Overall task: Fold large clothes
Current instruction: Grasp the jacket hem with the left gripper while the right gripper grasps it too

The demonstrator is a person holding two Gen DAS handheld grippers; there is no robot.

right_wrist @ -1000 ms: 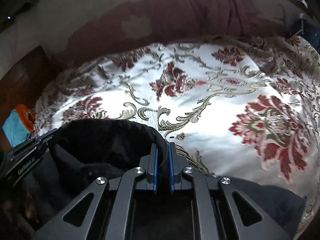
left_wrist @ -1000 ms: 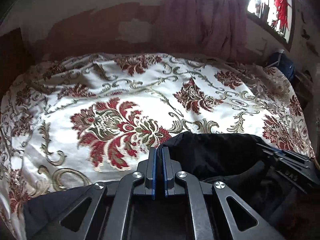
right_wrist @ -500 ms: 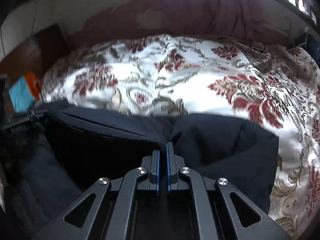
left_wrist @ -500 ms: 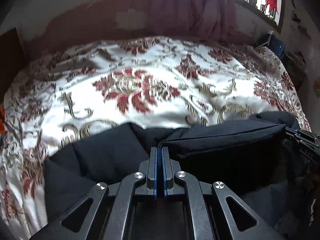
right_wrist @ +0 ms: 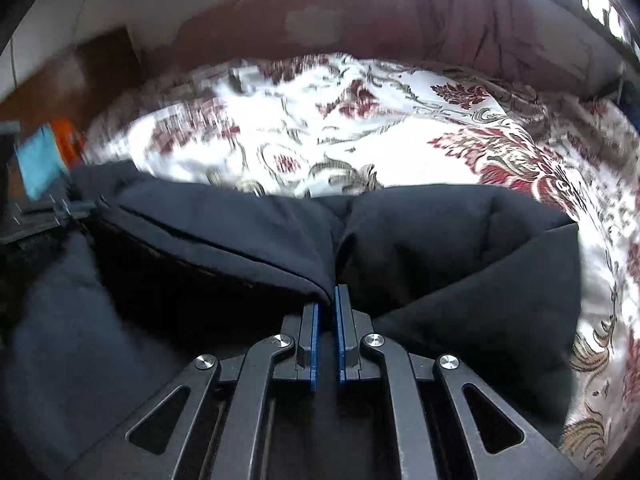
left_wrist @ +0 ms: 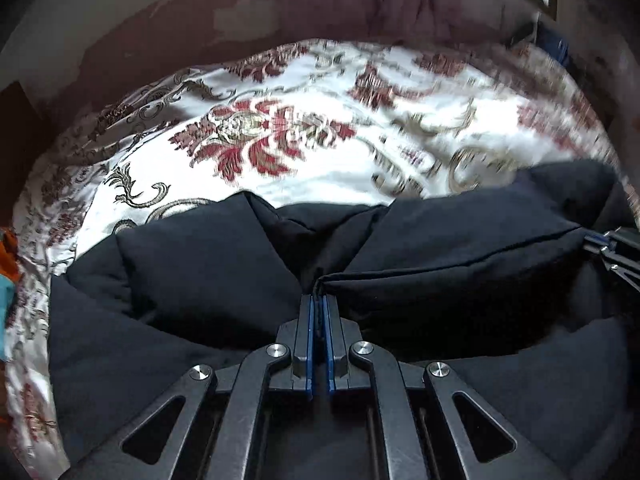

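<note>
**Both grippers clamped on one edge of a black garment**

Left gripper (left_wrist: 318, 308): the blue-lined jaws are nearly together, with a folded edge of the black garment (left_wrist: 208, 264) pinched between the tips. From this grip the seamed edge runs taut toward the right, ending at the right gripper (left_wrist: 610, 246), visible at the far right of the left wrist view.

Right gripper (right_wrist: 326, 300): the jaws have just been opening slightly and show a narrow gap. The garment (right_wrist: 432, 248) edge enters between the tips; the fabric remains caught there. In this view the same seamed edge leads off leftward to the left gripper (right_wrist: 68, 210).

Garment position: it lies directly ahead of and beneath both grippers, bulging in padded folds to either side of each grip point.

Support surface: beyond the garment, ahead of the fingertips, spreads a white bedspread (left_wrist: 320, 160) patterned with red flowers and gold scrolls. A maroon curtain (right_wrist: 460, 12) hangs behind the bed.
</note>
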